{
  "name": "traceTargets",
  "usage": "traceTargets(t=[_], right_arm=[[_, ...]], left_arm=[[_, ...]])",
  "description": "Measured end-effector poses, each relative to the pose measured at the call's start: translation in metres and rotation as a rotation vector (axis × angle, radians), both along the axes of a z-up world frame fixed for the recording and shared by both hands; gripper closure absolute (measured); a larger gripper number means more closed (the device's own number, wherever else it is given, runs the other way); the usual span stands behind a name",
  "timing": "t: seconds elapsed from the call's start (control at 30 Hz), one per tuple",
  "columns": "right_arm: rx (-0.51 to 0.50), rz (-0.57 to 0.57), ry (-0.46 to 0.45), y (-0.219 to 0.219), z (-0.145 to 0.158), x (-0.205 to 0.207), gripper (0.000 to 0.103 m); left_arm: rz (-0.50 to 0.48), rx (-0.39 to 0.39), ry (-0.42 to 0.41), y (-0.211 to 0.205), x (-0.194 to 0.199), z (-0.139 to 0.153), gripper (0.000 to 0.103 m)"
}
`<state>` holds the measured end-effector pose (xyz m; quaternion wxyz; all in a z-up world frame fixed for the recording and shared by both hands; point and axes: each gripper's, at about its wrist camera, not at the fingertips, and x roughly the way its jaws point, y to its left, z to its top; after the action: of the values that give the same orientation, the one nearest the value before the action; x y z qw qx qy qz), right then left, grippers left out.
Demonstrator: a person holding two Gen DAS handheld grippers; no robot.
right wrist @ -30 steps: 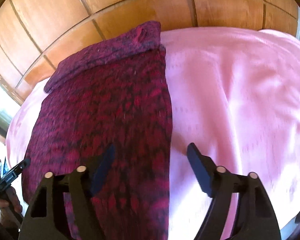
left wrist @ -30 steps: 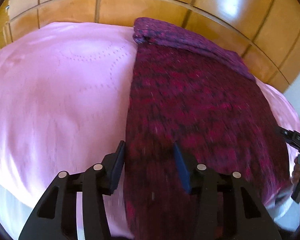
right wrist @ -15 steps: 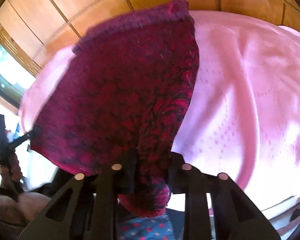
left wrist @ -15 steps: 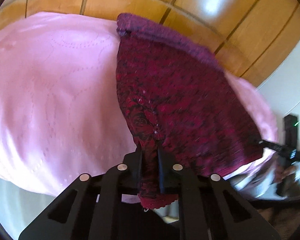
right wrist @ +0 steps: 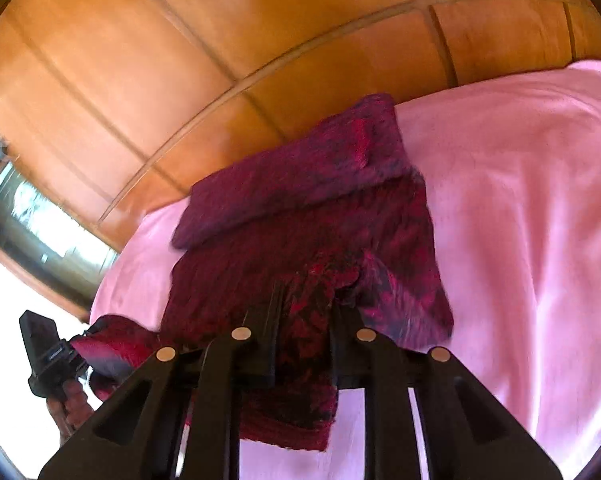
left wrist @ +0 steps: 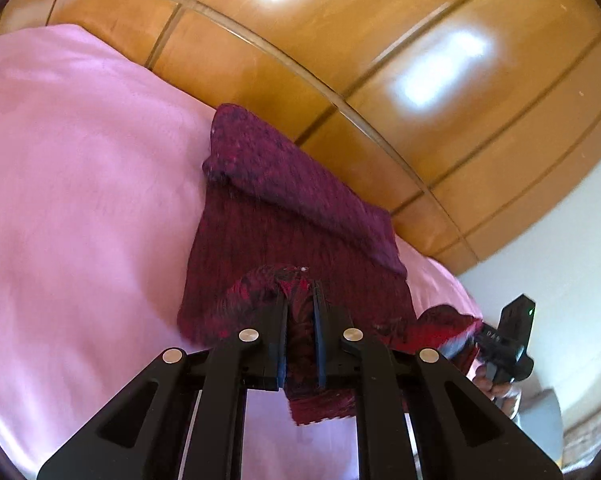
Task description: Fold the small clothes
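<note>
We see the left tool (left wrist: 300,312) clenched on a near corner of the knit (left wrist: 284,216), the right tool (right wrist: 306,312) on the other. Ahead, the knit lies on the pink bed (left wrist: 80,184). No writing reads clearly.

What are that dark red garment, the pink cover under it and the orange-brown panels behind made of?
The dark red mottled garment looks like knitted wool or acrylic: fuzzy, with ribbed rows. The pink bed cover seems a smooth woven fabric, softly sheened, with gentle creases. The orange-brown panelled wall looks like varnished wood, given its grain and bright glare spots.
</note>
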<state>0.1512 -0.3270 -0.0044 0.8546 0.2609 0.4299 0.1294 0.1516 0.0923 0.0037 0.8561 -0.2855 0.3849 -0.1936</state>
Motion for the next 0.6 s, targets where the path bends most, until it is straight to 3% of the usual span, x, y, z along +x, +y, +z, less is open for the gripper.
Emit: traceTargets(t=[0.2,0.3,0.37,0.43,0.53,0.57,0.6], right_arm=[[-0.047,-0.058,0.114,-0.002,-0.035,0.066,0.087],[-0.006,-0.08,0.158,-0.012,-0.048,0.081,0.087],[0.05,-0.073,0.157,-0.017,-0.049,0.086,0.075],[0.129,-0.053,0.144,-0.024,-0.045,0.084,0.046],[0.221,-0.052,0.064,-0.038,-0.03,0.072,0.022],[0.227,-0.063,0.044,-0.042,-0.026,0.067,0.017],[0.22,-0.08,0.018,-0.047,-0.022,0.059,0.014]], left_arm=[[0.038,0.051,0.095,-0.01,0.075,-0.02,0.094],[0.048,0.027,0.171,-0.007,0.107,-0.038,0.092],[0.06,-0.044,0.232,0.001,0.121,-0.047,0.087],[0.066,-0.102,0.234,0.009,0.119,-0.047,0.08],[0.079,-0.142,0.205,0.024,0.107,-0.042,0.06],[0.111,-0.127,0.187,0.03,0.099,-0.039,0.033],[0.169,-0.105,0.161,0.037,0.093,-0.033,0.021]])
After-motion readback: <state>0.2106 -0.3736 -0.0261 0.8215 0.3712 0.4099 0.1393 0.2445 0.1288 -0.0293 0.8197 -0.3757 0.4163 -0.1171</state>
